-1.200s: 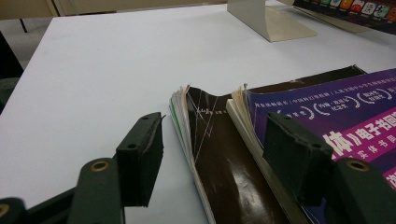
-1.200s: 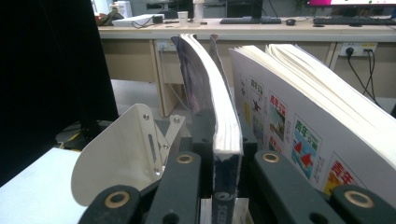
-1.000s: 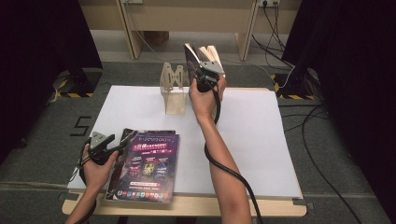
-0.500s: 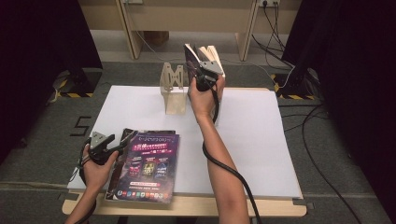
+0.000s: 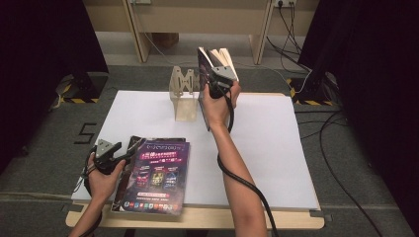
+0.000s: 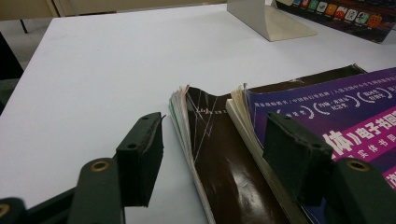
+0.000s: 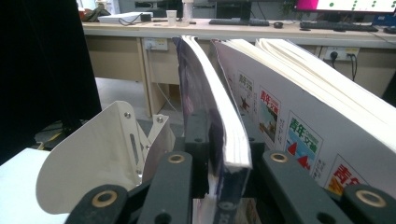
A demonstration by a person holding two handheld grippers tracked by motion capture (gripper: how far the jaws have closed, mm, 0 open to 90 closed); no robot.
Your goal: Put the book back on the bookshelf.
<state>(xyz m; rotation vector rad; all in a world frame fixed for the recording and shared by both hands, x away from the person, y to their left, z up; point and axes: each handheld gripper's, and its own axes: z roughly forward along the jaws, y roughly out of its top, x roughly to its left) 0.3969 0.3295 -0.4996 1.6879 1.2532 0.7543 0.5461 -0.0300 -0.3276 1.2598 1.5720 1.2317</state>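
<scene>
My right gripper (image 5: 213, 83) stands at the table's far edge, and a thin dark-covered magazine (image 7: 224, 126) is upright between its jaws. The jaws have just been opening slightly, but the pads still touch both of its faces. This magazine (image 5: 203, 61) stands just right of a beige metal bookend (image 5: 184, 91), whose curved plate (image 7: 93, 158) is on the left in the right gripper view. My left gripper (image 5: 123, 150) rests at the near left, open. Its jaws (image 6: 215, 144) straddle the corner of a flat purple magazine (image 5: 158, 173) and the dark brown one (image 6: 224, 158) beneath.
Thicker white-covered magazines (image 7: 289, 121) lean to the right of the held one. A white sheet (image 5: 276, 143) covers the wooden table. A black cable (image 5: 242, 180) runs along the right forearm. Desks and wall sockets stand beyond the table.
</scene>
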